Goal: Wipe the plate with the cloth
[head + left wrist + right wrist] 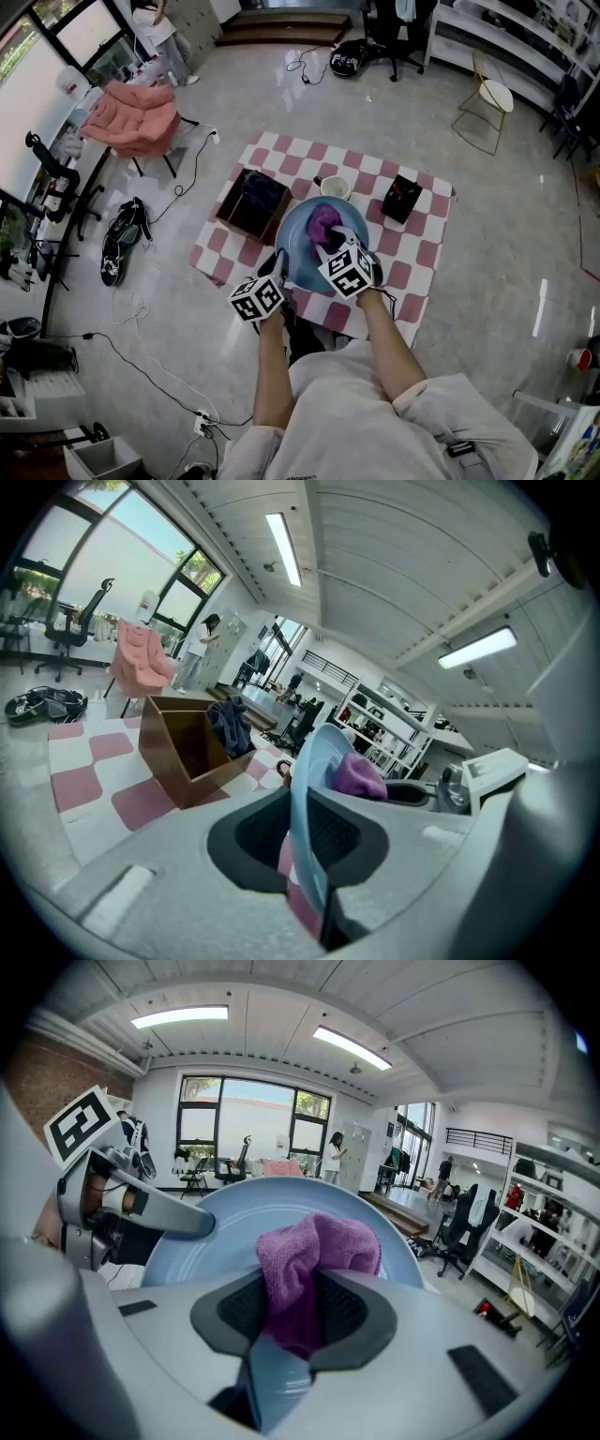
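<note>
In the head view both forearms reach up from the bottom edge. The left hand-held gripper (278,264) (305,847) pinches the rim of the pale blue plate (302,236) (310,785) (220,1222), held tilted at centre frame above the checked mat (417,246). The right hand-held gripper (331,247) (295,1314) clamps a bunched purple cloth (325,221) (359,776) (309,1249) against the plate's face. The marker cubes hide the plate's near edge.
</note>
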